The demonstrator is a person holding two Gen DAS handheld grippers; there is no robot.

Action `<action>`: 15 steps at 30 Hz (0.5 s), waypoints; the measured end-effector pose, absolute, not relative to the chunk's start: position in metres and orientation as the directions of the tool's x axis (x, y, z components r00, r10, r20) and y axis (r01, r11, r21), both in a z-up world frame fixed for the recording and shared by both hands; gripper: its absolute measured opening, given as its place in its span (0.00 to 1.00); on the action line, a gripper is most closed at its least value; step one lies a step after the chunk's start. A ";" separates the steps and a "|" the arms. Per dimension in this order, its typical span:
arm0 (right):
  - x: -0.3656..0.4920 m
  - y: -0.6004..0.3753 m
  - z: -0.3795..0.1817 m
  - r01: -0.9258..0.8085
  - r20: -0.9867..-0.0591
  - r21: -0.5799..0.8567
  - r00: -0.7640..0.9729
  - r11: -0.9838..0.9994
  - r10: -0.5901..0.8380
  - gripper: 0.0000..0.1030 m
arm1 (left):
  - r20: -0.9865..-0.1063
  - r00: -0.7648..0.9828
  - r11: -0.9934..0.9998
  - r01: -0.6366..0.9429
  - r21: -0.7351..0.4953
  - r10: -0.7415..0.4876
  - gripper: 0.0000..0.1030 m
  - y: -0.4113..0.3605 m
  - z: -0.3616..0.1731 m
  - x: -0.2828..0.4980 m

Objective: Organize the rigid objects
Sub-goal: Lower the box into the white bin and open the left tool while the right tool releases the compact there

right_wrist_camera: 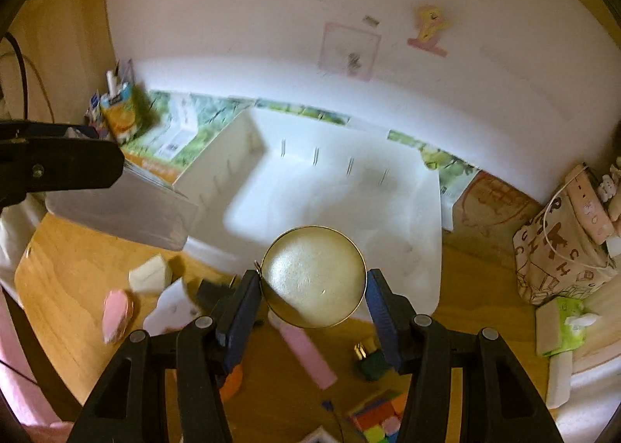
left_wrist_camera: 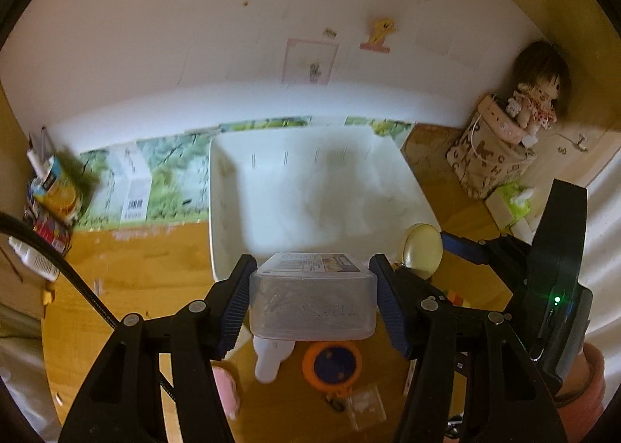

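My left gripper (left_wrist_camera: 312, 288) is shut on a clear plastic box (left_wrist_camera: 313, 303) with a printed label on its lid, held above the desk in front of the white bin (left_wrist_camera: 233, 187). In the right wrist view that box (right_wrist_camera: 116, 206) shows at the left, in the other gripper's jaws. My right gripper (right_wrist_camera: 313, 288) is shut on a round gold compact (right_wrist_camera: 313, 282), lifted just before the white bin (right_wrist_camera: 427, 260). The compact (left_wrist_camera: 421, 251) also appears in the left wrist view, right of the box. The bin looks empty inside.
Small items lie on the wooden desk below: an orange and blue round toy (left_wrist_camera: 333, 363), a white bottle (left_wrist_camera: 268, 361), a pink bar (right_wrist_camera: 306, 353), colourful blocks (right_wrist_camera: 378, 419), a pink oval (right_wrist_camera: 116, 315). A doll on a fabric bag (left_wrist_camera: 493, 156) stands right, a juice carton (right_wrist_camera: 124, 117) left.
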State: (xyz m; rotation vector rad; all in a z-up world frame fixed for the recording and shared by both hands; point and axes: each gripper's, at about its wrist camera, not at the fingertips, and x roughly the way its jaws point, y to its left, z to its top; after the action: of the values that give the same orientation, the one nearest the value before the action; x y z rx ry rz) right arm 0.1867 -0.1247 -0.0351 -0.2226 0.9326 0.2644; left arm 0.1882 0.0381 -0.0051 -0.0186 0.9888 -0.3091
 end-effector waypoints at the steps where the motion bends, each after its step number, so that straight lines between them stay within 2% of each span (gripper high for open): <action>1: 0.189 -0.127 -0.036 -0.310 -0.803 -0.067 0.581 0.948 0.133 0.54 | -0.812 0.518 0.955 0.251 -0.158 -0.270 0.62 0.037 -0.006 0.191; 9: 0.205 -0.139 -0.046 -0.279 -0.723 -0.033 0.670 0.960 0.170 0.54 | -0.769 0.557 0.945 0.256 -0.202 -0.315 0.62 0.035 -0.026 0.219; 15: 0.218 -0.143 -0.062 -0.296 -0.688 -0.044 0.702 0.954 0.186 0.54 | -0.697 0.599 0.920 0.246 -0.307 -0.393 0.62 0.044 -0.044 0.234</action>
State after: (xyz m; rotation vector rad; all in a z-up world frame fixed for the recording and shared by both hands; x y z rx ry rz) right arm 0.2184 -0.1434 -0.0623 -0.1558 0.7468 0.2695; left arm 0.2341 0.0438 -0.0438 -0.1862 0.8516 -0.3727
